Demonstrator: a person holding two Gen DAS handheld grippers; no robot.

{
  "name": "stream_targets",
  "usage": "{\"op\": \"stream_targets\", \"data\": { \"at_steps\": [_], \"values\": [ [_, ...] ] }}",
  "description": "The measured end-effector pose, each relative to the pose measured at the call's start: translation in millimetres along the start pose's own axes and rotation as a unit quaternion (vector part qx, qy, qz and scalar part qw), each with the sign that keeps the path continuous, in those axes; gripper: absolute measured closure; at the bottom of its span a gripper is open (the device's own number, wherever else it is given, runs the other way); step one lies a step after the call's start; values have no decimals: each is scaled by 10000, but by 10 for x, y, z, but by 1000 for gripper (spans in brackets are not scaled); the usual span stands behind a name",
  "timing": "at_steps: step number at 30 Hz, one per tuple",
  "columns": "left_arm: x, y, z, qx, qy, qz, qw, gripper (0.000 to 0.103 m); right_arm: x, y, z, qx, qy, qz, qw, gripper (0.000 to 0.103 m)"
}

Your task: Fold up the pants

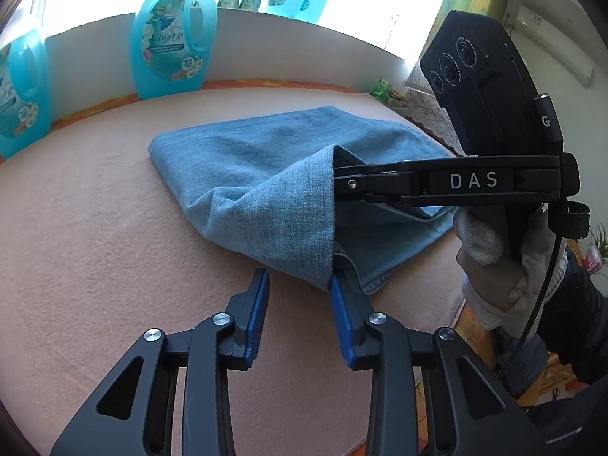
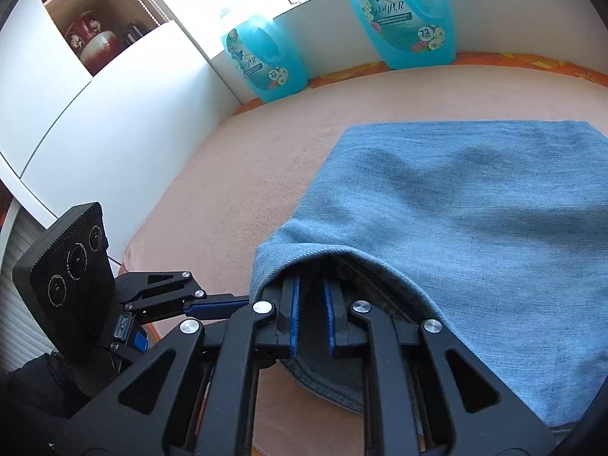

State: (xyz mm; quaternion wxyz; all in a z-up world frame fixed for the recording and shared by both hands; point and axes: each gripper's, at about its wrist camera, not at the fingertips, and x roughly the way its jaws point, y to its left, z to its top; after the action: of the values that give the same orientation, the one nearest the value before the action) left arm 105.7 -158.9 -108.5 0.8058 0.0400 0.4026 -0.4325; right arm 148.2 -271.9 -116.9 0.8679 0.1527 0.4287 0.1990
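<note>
Blue denim pants (image 1: 243, 159) lie folded into a rough square on the pink table cover (image 1: 95, 209). My right gripper (image 1: 342, 182) reaches in from the right, held by a gloved hand (image 1: 490, 243). It holds up a corner fold of the denim, which drapes down like a tent. In the right wrist view the pants (image 2: 475, 197) hood the right gripper (image 2: 311, 281), which is shut on the dark inner layer. My left gripper (image 1: 298, 277) is open at the fold's lower edge. Its right pad (image 1: 340, 311) touches the denim and bare table shows between the pads.
Blue detergent bottles (image 1: 171, 45) (image 1: 22, 91) stand along the far wall, also the bottles (image 2: 402, 11) (image 2: 266, 60). A white cupboard (image 2: 95, 114) with an open shelf stands to the left. The table's near right edge (image 1: 456, 304) drops off beside the gloved hand.
</note>
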Motion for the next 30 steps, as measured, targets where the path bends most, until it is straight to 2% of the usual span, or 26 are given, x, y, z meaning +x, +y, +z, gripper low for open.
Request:
{"op": "stream_targets", "data": {
  "at_steps": [4, 7, 12, 14, 16, 18, 20, 21, 22, 23, 24, 30],
  "values": [
    [-19, 24, 54, -20, -198, 68, 9998, 80, 35, -93, -1, -5, 116, -194, 9997, 90],
    [-49, 70, 74, -72, -248, -1, 9997, 83, -1, -88, -46, 19, 111, 69, 9999, 90],
    [-77, 199, 112, -239, -237, -125, 9994, 83, -171, 109, -157, -344, 61, 429, 9985, 90],
    [-70, 187, 114, -195, -224, -103, 9995, 83, -226, 203, -197, -580, 48, 420, 9974, 84],
    [-54, 187, 120, -154, -216, -99, 9996, 83, -242, 267, -222, -743, 65, 431, 9963, 59],
    [-49, 178, 124, -159, -232, -107, 9995, 83, -214, 292, -225, -830, 119, 355, 9959, 58],
    [-53, 184, 129, -163, -250, -117, 9995, 83, -176, 271, -214, -816, 160, 348, 9959, 62],
    [-56, 184, 129, -161, -253, -121, 9995, 83, -151, 254, -209, -814, 212, 330, 9959, 78],
    [-57, 182, 127, -154, -248, -120, 9995, 83, -136, 228, -204, -788, 229, 294, 9962, 89],
    [-60, 185, 126, -144, -253, -108, 9995, 83, -138, 196, -206, -746, 198, 285, 9966, 90],
    [-63, 191, 126, -150, -256, -109, 9995, 83, -150, 156, -206, -687, 156, 243, 9972, 97],
    [-78, 247, 138, -235, -279, -65, 9993, 83, -286, -140, -279, -241, 43, 161, 9996, 99]
  ]
}}
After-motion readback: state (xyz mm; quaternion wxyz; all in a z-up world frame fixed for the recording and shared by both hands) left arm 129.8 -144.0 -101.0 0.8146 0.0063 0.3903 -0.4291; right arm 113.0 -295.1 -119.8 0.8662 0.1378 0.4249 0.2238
